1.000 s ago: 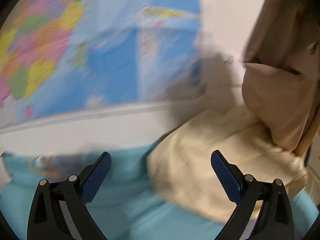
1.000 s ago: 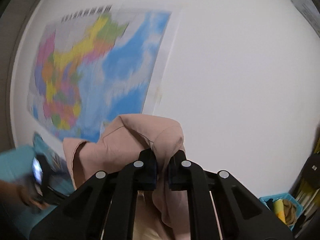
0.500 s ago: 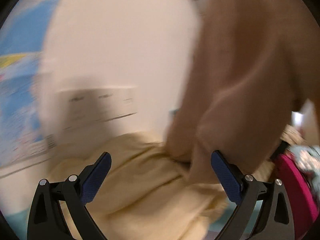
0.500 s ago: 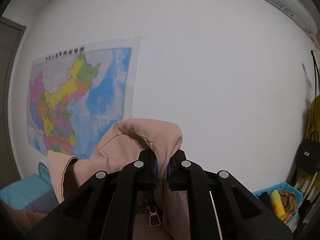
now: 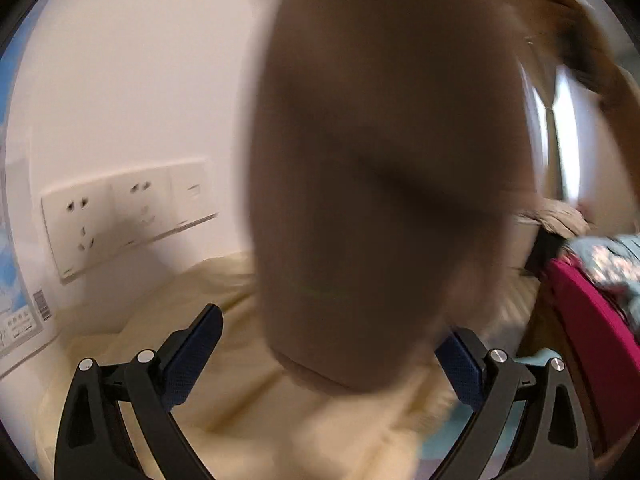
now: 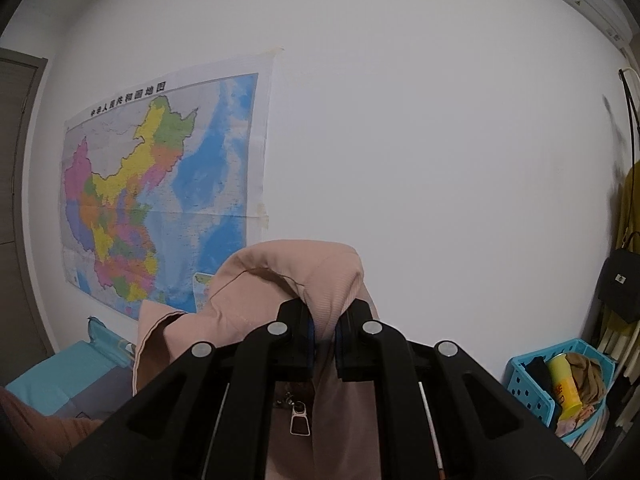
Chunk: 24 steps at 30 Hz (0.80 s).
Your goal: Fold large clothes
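A pink-beige zip garment (image 6: 288,280) bunches over my right gripper (image 6: 324,332), which is shut on a fold of its cloth and holds it up in front of the wall; a metal zipper pull (image 6: 299,420) dangles below. In the left wrist view the same garment (image 5: 380,180) hangs blurred and close, filling the middle. Its lower hem hangs just above and between the blue pads (image 5: 192,356) of my left gripper (image 5: 324,360), which stands open with nothing pressed. A cream cloth (image 5: 248,400) lies underneath.
A wall socket panel (image 5: 124,212) sits left of the hanging cloth. A magenta item (image 5: 588,320) and patterned fabric lie at the right. A map (image 6: 160,200) hangs on the wall, a blue basket (image 6: 560,380) with clothes stands at the right, and a teal bed surface (image 6: 60,380) lies at lower left.
The left view has swung right from the map to the sockets, and the hanging garment now fills its middle. The right gripper has steadied, still shut on the cloth, with more wall in view.
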Available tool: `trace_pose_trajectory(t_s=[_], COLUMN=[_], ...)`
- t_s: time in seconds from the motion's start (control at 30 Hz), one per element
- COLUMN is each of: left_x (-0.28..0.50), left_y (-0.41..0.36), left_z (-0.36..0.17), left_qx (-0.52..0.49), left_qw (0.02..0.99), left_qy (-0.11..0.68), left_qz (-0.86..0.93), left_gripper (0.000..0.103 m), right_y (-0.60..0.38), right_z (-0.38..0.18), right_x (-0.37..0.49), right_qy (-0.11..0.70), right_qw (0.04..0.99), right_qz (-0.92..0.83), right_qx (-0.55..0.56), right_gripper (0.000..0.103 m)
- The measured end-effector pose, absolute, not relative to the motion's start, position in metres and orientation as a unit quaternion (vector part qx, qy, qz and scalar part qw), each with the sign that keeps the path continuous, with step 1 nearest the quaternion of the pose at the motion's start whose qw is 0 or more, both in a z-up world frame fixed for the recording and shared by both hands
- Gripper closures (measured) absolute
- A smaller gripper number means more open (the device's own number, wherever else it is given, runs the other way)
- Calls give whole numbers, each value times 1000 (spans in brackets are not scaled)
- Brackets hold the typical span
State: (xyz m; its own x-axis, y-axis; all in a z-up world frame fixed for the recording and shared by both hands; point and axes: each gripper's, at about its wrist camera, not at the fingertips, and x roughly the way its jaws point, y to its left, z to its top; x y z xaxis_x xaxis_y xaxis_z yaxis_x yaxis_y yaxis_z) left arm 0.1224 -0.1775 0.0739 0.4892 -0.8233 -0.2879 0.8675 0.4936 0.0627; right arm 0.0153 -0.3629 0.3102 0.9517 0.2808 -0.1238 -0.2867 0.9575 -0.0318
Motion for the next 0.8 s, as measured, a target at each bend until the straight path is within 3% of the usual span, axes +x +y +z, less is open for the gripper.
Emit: trace_pose_trajectory(t_s=[0.07,0.13,0.17,0.2,0.3,0.57,0.8], left_x=[129,121,117,114,94,19,-108], left_y=[-180,-182,-184,-183,-171,-64,28], left_z=[76,79,83,87,117,244,304], left_qx=[89,91,84,80,76,10,45], left_qw=[848,841,840,843,866,921,962], left_qy=[124,115,123,124,101,-6,-63], left_qz=[-507,-520,-522,-517,-483,-389,-261], left_gripper=[11,49,77,88,93,93,93], right_y=[-365,-369,-371,-373,-379,-393,-366], right_z=[310,310,310,311,321,382,365], right_x=[12,9,7,4,-14,-124,-173], right_qy=[57,58,60,59,48,-21,-25], right_qw=[988,988,989,990,992,996,990], right_qz=[142,140,136,131,118,74,139], right_qx=[-24,-18,-14,-15,-12,-35,-23], right_gripper=[96,96,96,96,96,96,96])
